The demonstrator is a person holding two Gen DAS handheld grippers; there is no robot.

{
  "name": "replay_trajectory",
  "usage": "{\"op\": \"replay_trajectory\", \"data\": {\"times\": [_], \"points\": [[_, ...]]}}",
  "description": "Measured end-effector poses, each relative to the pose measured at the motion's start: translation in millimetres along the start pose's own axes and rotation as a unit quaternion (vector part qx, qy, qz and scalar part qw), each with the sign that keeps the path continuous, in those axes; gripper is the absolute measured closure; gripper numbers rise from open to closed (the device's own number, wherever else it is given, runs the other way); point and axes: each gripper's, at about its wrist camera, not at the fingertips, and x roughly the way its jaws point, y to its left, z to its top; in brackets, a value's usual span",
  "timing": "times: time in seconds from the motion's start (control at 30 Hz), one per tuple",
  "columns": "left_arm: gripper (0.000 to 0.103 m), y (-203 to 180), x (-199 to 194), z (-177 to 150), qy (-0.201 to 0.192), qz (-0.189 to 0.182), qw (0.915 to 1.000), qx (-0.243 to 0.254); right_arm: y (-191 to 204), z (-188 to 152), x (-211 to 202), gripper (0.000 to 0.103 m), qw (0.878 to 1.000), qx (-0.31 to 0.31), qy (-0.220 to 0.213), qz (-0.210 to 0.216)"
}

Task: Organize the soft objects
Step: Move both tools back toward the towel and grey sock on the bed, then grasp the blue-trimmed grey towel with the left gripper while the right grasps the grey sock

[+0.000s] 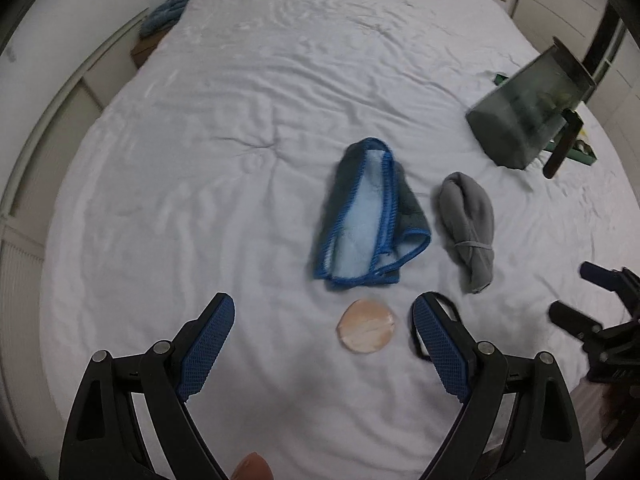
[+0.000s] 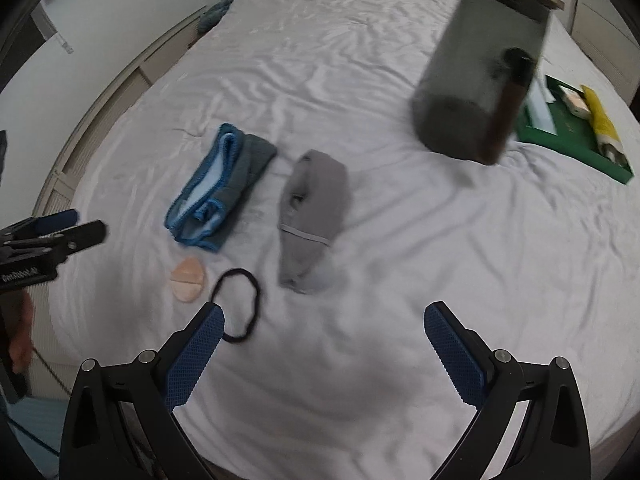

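Observation:
A folded blue-edged towel [image 1: 368, 216] lies mid-bed, also in the right wrist view [image 2: 218, 192]. A grey rolled cloth [image 1: 468, 228] bound by a band lies to its right [image 2: 314, 212]. A round peach pad [image 1: 367, 326] lies in front of the towel [image 2: 187, 274], with a black hair band [image 2: 240, 304] beside it, half hidden behind my left finger [image 1: 424, 336]. My left gripper [image 1: 324, 344] is open, empty, above the pad. My right gripper [image 2: 324, 356] is open, empty, above bare sheet, and shows at the left view's edge [image 1: 580, 300].
A dark translucent bin [image 1: 528, 108] stands tilted at the right [image 2: 484, 68]. A green tray [image 2: 572, 132] with small items lies beyond it. A blue knitted item [image 1: 164, 14] sits on a bedside stand at far left. The white bed sheet [image 1: 240, 120] is wrinkled.

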Motion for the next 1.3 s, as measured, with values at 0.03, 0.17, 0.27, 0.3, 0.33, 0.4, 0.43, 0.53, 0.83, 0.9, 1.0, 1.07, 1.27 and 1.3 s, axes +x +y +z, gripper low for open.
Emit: {"op": "replay_trajectory", "data": {"times": [0.03,0.17,0.27,0.3,0.33,0.4,0.43,0.53,0.83,0.9,1.0,1.07,1.27,1.3], "points": [[0.015,-0.3,2.6,1.6,0.000,-0.005,1.0000,0.004,6.1,1.6,8.3,0.001,1.000,-0.002,0.002,-0.001],[0.015,-0.9,10.1,0.1,0.002,-0.015,0.9997,0.019,17.6,7.1,30.7,0.001,1.000,-0.011,0.002,-0.007],[0.015,1.4,18.3,-7.2,0.013,-0.012,0.9994,0.030,24.0,9.3,42.0,0.002,1.000,-0.015,0.004,-0.012],[0.015,1.3,23.6,-11.6,0.022,-0.016,0.9991,0.033,26.9,7.4,46.2,0.004,1.000,-0.019,0.007,-0.010],[0.015,0.0,28.4,-16.2,0.029,-0.019,0.9988,0.034,28.5,5.7,48.9,0.006,1.000,-0.021,0.011,-0.008],[0.015,-2.2,37.8,-22.6,0.041,-0.025,0.9982,0.035,34.6,2.4,58.5,0.008,0.999,-0.026,0.021,-0.004],[0.015,-3.6,43.0,-25.7,0.045,-0.028,0.9980,0.035,36.7,0.6,61.6,0.008,0.999,-0.028,0.024,-0.003],[0.015,-8.6,59.5,-31.1,0.051,-0.020,0.9978,0.036,41.4,-3.0,70.2,0.008,0.999,-0.036,0.029,-0.005],[0.015,-22.4,106.6,-40.4,0.082,-0.013,0.9956,0.043,42.2,-7.1,83.8,0.008,0.999,-0.034,0.036,-0.012],[0.018,-22.1,115.4,-42.5,0.090,0.000,0.9950,0.042,43.4,-8.7,86.2,0.008,0.999,-0.034,0.037,-0.014],[0.026,-15.1,118.8,-43.4,0.095,-0.001,0.9949,0.031,46.0,-10.8,88.5,0.008,0.999,-0.032,0.041,-0.010],[0.029,-10.5,118.2,-44.5,0.096,0.008,0.9948,0.032,47.3,-11.7,90.3,0.008,0.999,-0.033,0.042,-0.010],[0.029,13.9,100.9,-51.0,0.099,0.000,0.9950,0.013,41.8,-4.4,88.6,0.008,0.999,-0.022,0.027,-0.012],[0.029,14.8,95.8,-51.6,0.095,-0.006,0.9953,0.014,40.5,-1.0,88.8,0.008,0.999,-0.020,0.023,-0.013]]}}
